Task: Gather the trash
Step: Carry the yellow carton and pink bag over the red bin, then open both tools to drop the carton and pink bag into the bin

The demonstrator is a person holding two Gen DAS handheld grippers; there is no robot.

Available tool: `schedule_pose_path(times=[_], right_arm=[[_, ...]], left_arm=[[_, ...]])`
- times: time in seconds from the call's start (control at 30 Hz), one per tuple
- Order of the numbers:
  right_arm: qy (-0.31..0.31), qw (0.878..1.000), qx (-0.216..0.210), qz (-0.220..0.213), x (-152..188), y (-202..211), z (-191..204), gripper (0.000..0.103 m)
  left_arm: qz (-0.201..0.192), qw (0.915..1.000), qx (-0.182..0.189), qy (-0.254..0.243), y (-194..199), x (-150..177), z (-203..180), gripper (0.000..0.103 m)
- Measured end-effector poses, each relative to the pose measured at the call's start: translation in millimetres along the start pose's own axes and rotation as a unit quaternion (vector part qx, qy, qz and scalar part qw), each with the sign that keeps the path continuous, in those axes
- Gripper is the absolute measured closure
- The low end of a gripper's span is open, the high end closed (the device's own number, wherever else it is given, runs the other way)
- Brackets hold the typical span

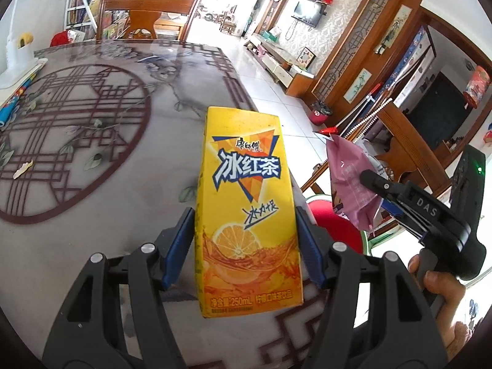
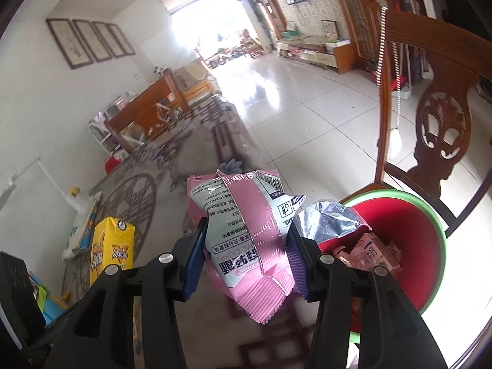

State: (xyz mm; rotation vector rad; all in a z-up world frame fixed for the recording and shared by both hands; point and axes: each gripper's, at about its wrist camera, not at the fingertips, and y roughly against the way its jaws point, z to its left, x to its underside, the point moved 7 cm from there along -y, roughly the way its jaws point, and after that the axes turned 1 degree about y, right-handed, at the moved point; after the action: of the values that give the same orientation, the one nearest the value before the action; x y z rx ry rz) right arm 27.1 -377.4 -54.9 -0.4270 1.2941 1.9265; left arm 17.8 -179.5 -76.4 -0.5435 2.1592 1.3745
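Two handheld grippers work over a grey patterned table (image 1: 92,221), both carrying trash.

The left gripper (image 1: 246,246) is clamped on a tall yellow cardboard iced-tea carton (image 1: 246,190), its blue pads pressing both narrow sides. The carton stands upright between the pads, lifted above the table, near the table's edge.

The right gripper (image 2: 246,255) is clamped on a crumpled pink-and-white foil snack bag (image 2: 243,240). In the left wrist view, this bag hangs at about three o'clock from the carton, with a person's hand (image 1: 442,289) on the gripper's handle.

A round red plastic bin with a green rim (image 2: 430,246) sits on a carved wooden chair (image 2: 442,117), at about three o'clock from the snack bag. It already holds a torn silver foil wrapper (image 2: 329,218) and a crushed pink carton (image 2: 372,252).

The task looks partly done: some trash is binned, and two pieces are in hand, not yet over the bin. One small pale scrap (image 1: 23,169) lies on the table at about nine o'clock from the carton, likely left to collect.
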Motion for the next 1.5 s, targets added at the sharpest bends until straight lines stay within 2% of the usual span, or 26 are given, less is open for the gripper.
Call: schedule_pose_path(times=[0.4, 0.63, 0.9, 1.17, 1.4, 1.47, 1.5], right_arm=[[-0.067, 0.998, 0.017, -0.012, -8, 13, -52, 0.057], [-0.118, 0.992, 0.03, -0.023, -9, 25, -89, 0.057], [-0.138, 0.99, 0.029, -0.027, -12, 31, -104, 0.057], [-0.15, 0.987, 0.037, -0.036, -15, 34, -115, 0.057], [-0.158, 0.986, 0.042, -0.033, -15, 33, -122, 0.057], [-0.157, 0.986, 0.042, -0.032, -15, 32, -121, 0.057], [-0.156, 0.986, 0.043, -0.031, -15, 32, -120, 0.057]], left_arm=[[0.02, 0.9985, 0.023, -0.047, -31, 7, -66, 0.042], [0.045, 0.9956, 0.044, -0.07, -56, 17, -101, 0.042], [0.076, 0.9918, 0.048, -0.091, -84, 31, -121, 0.042], [0.091, 0.9873, 0.053, -0.119, -105, 31, -143, 0.043], [0.097, 0.9869, 0.057, -0.116, -110, 37, -145, 0.042], [0.096, 0.9875, 0.056, -0.112, -110, 36, -141, 0.041], [0.096, 0.9879, 0.055, -0.109, -110, 35, -140, 0.036]])
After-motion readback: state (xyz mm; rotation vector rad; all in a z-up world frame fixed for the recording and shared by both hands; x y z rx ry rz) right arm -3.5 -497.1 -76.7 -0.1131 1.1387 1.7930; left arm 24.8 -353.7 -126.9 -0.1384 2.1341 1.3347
